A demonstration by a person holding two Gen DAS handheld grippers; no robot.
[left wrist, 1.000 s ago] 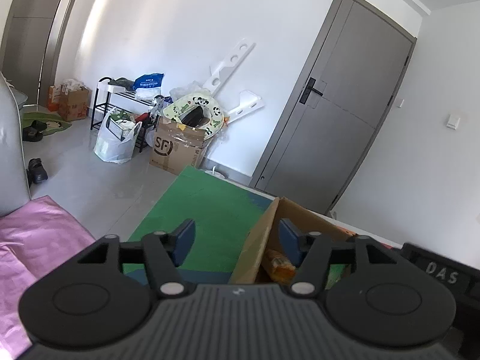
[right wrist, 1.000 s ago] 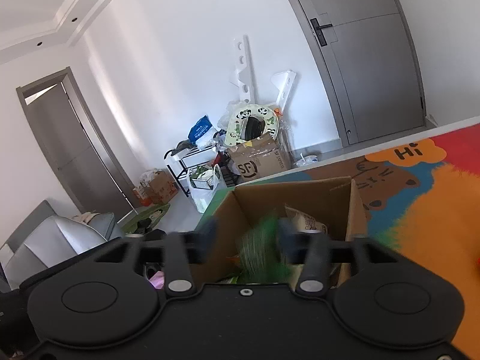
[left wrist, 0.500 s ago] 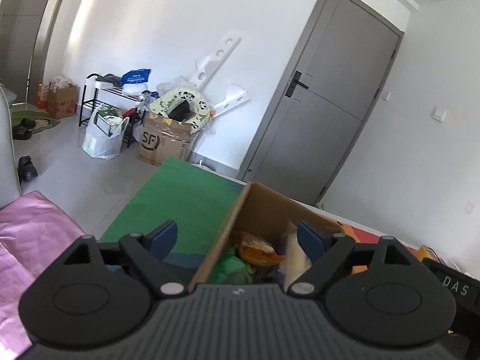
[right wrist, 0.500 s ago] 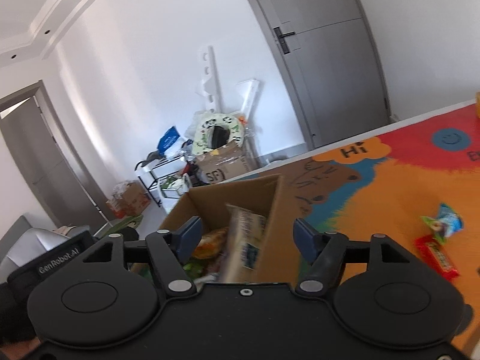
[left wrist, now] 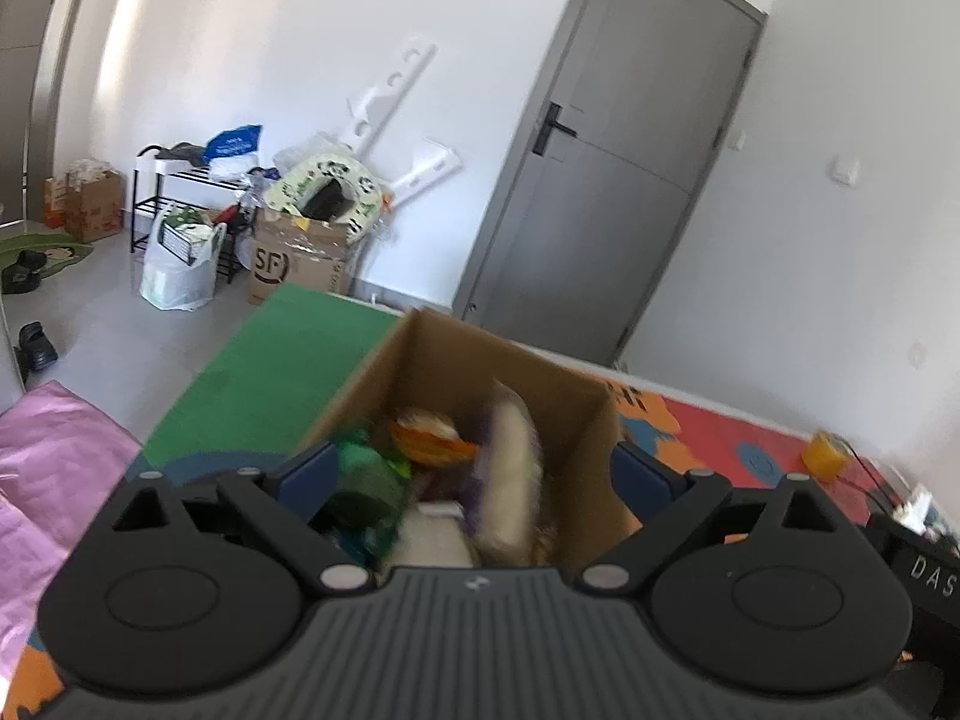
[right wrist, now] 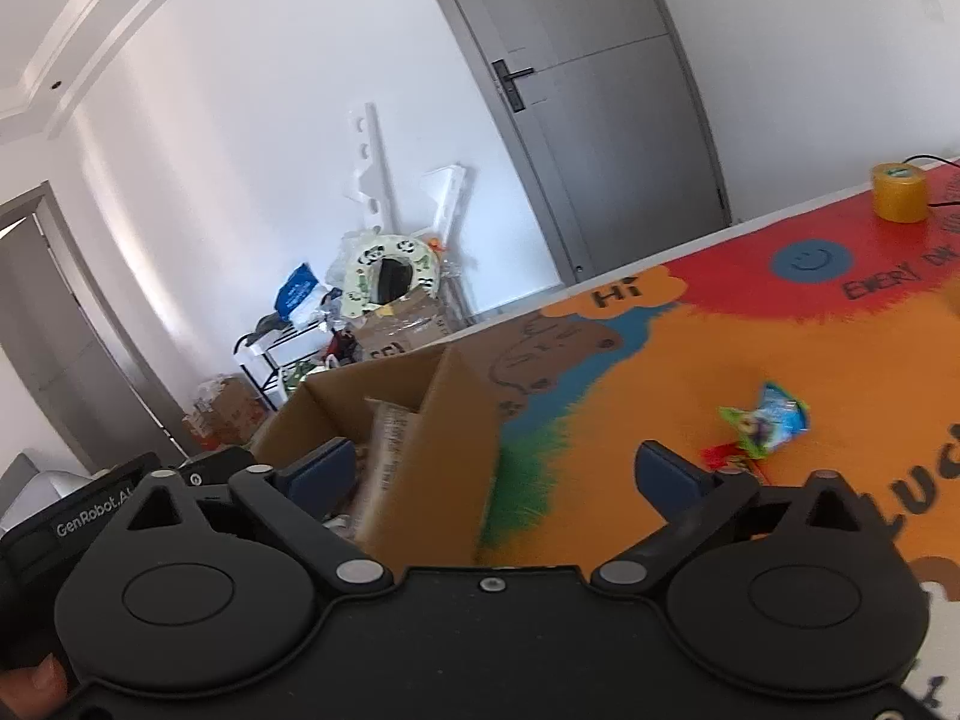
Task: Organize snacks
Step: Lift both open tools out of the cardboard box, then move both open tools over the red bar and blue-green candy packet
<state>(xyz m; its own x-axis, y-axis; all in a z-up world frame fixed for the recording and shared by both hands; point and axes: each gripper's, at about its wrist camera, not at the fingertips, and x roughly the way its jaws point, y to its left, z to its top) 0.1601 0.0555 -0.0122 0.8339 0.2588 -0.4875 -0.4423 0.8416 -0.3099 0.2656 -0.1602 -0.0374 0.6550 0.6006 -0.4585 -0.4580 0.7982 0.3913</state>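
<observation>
An open cardboard box [left wrist: 558, 396] stands on the colourful mat [right wrist: 660, 360] and holds several snack packets, among them a green packet [left wrist: 366, 480], an orange one [left wrist: 432, 438] and a tall pale one [left wrist: 510, 468]. My left gripper [left wrist: 474, 474] hovers over the box's near side; its jaws are opening and grip nothing. My right gripper [right wrist: 492, 471] hangs above the right wall of the box [right wrist: 456, 408], its jaws opening wide with nothing held. Out on the mat lie a blue-green packet [right wrist: 768, 417] and a red packet [right wrist: 726, 456].
A yellow tape roll [right wrist: 898, 192] with a black cable stands at the mat's far edge. A black device [left wrist: 924, 564] lies to the right of the box. Beyond the table are a grey door [left wrist: 606, 192], a shoe rack, bags and cartons. A pink cloth [left wrist: 42, 456] lies left.
Both grippers have opened wide. A green packet that was between the right fingers is gone from them. Both views have swung right, so the loose packets on the mat now show.
</observation>
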